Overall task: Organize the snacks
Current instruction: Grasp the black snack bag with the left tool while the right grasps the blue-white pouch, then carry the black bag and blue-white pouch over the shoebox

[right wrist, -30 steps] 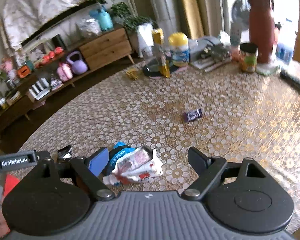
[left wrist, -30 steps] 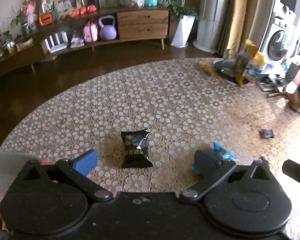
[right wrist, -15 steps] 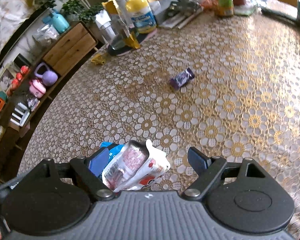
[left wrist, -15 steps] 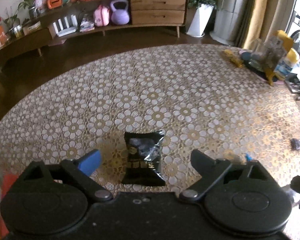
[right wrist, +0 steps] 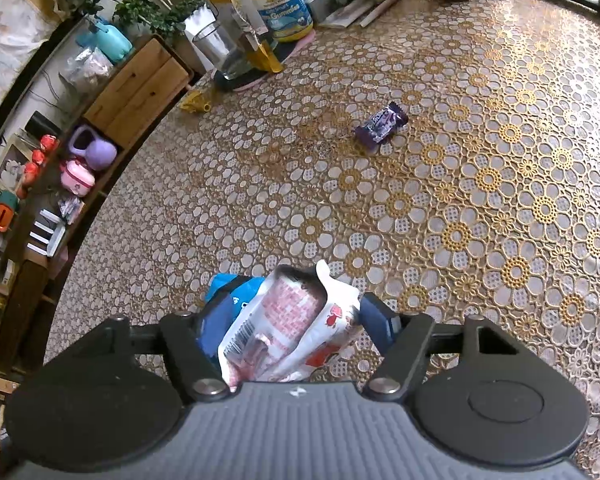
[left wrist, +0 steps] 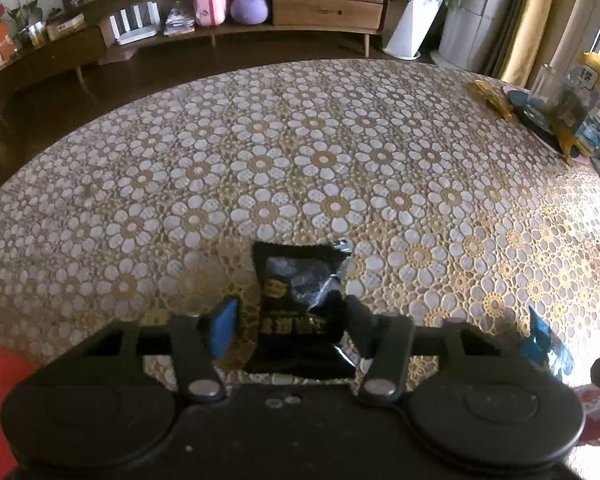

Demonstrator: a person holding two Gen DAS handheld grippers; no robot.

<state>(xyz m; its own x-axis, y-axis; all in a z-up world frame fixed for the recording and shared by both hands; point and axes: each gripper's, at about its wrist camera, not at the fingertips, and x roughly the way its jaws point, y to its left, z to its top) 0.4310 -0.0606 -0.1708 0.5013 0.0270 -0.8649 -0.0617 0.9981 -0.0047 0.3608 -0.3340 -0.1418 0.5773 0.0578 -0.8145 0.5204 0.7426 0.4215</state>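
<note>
I keep the black foil packet (left wrist: 300,304) centred on the table (left wrist: 300,160) as my left claw (left wrist: 288,324) closes around it; the blue pad seems just short of touching. My right claw (right wrist: 284,320) is closing on the crinkly white-and-red wrapper (right wrist: 292,328). Both wrappers are slippery, and the lace cloth is bumpy, so I squeeze slowly.
</note>
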